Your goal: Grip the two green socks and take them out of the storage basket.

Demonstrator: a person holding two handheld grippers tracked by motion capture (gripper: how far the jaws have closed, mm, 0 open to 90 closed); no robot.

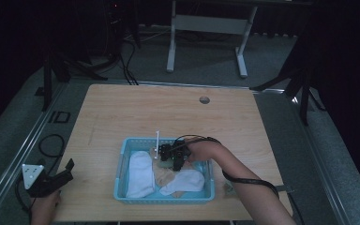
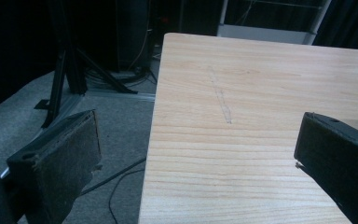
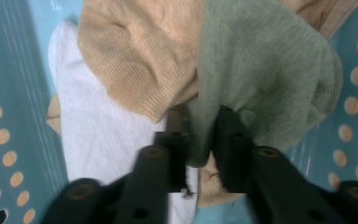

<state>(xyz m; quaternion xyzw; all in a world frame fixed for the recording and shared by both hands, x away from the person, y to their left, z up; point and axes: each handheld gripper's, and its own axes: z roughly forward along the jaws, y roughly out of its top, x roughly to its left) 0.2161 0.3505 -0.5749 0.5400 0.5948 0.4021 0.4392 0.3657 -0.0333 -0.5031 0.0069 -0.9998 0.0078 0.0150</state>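
Note:
A light blue perforated basket point(image 1: 122, 161) sits at the table's near middle with socks in it: two white socks point(image 1: 139, 174), a tan sock point(image 3: 135, 60) and a pale green sock point(image 3: 270, 70). My right gripper point(image 1: 178, 159) reaches down into the basket and is shut on a fold of the green sock point(image 3: 200, 140), with the tan sock beside it. My left gripper point(image 1: 51, 180) rests at the table's near left corner, jaws wide apart point(image 2: 191, 154), nothing between them, over the wooden table edge point(image 2: 154, 140).
A white stick-like part point(image 1: 157, 140) stands at the basket's far rim. A round hole point(image 1: 204, 100) is in the tabletop at the back. Cables point(image 1: 51, 145) lie on the floor at the left. A white table frame point(image 1: 206, 28) stands beyond.

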